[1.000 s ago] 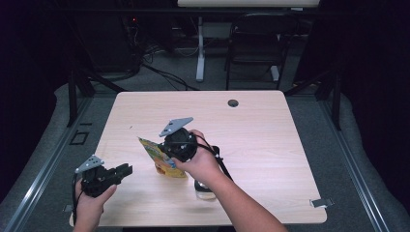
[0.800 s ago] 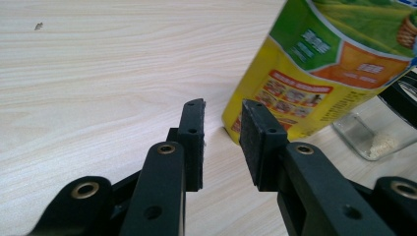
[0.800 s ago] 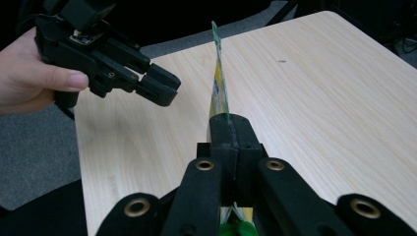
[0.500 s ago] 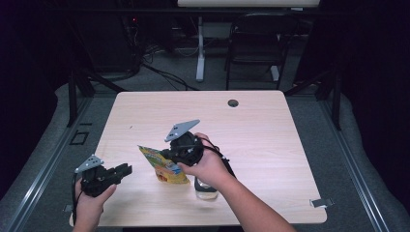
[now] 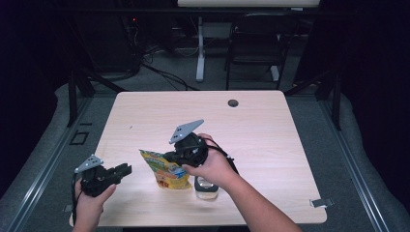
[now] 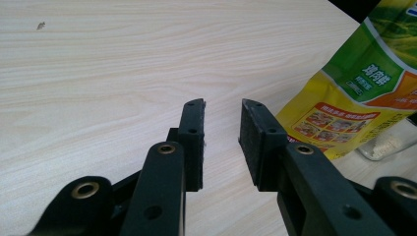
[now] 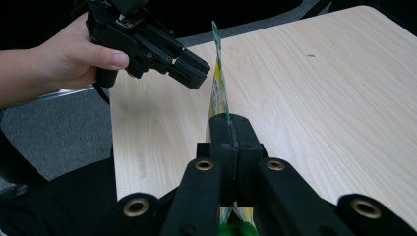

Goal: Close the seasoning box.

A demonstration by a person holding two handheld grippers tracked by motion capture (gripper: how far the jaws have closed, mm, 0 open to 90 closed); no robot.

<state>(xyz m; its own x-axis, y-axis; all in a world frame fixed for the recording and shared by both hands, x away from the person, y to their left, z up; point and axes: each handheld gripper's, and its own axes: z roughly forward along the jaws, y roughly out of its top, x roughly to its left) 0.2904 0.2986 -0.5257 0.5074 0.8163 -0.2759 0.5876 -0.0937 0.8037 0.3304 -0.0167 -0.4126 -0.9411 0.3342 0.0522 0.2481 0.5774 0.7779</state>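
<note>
Yellow-green snack bag (image 5: 167, 169) pinched at its top edge between tightly pressed jaws of right gripper (image 7: 229, 129), held upright above wooden table (image 5: 270, 140), just beside a clear glass jar (image 5: 207, 187). Left gripper (image 6: 222, 129) near the bag, jaws parted, nothing between them.

The table (image 5: 270, 145) has a pale, matt wood-grain top that looks smooth. The snack bag (image 6: 359, 83) is glossy printed plastic film in yellow and green, and the jar (image 5: 207, 188) beside it looks like clear glass or plastic. Both grippers, left (image 6: 222, 130) and right (image 7: 229, 129), have matt black plastic jaws with brass-coloured metal rivets.
</note>
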